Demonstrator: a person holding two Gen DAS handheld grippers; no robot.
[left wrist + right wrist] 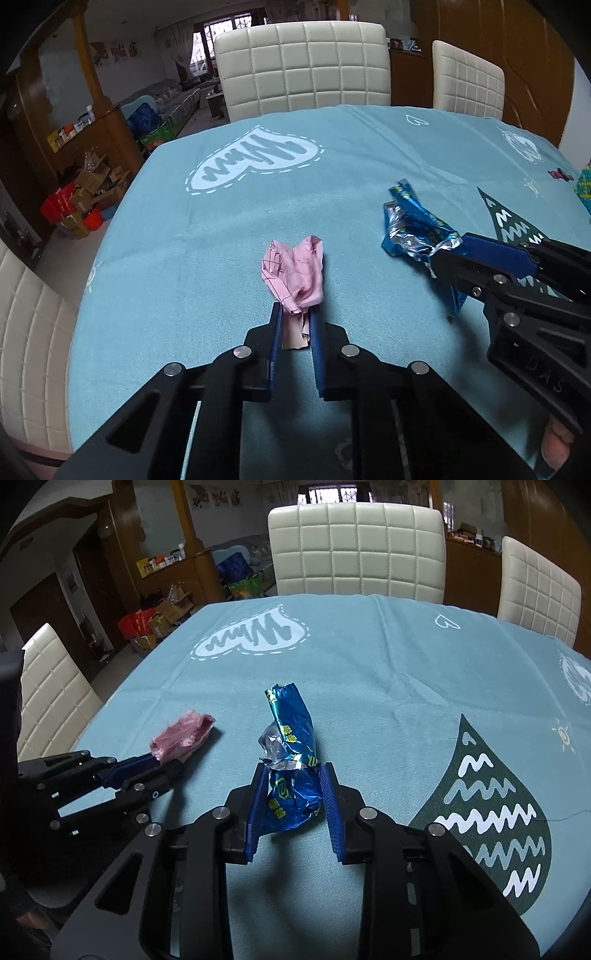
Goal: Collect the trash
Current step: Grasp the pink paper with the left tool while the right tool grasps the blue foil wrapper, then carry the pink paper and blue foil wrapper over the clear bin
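Observation:
A crumpled pink paper (295,275) sticks out from between the blue pads of my left gripper (295,314), which is shut on its near end over the table. It also shows in the right wrist view (183,734), held by the left gripper (166,762). A crumpled blue foil wrapper (291,760) sits between the pads of my right gripper (293,775), which is shut on it. In the left wrist view the wrapper (413,225) hangs from the right gripper (443,254).
A light blue tablecloth (332,184) with white and dark prints covers the table. White padded chairs (303,66) stand at the far side and the left. Boxes and clutter (81,199) lie on the floor to the far left.

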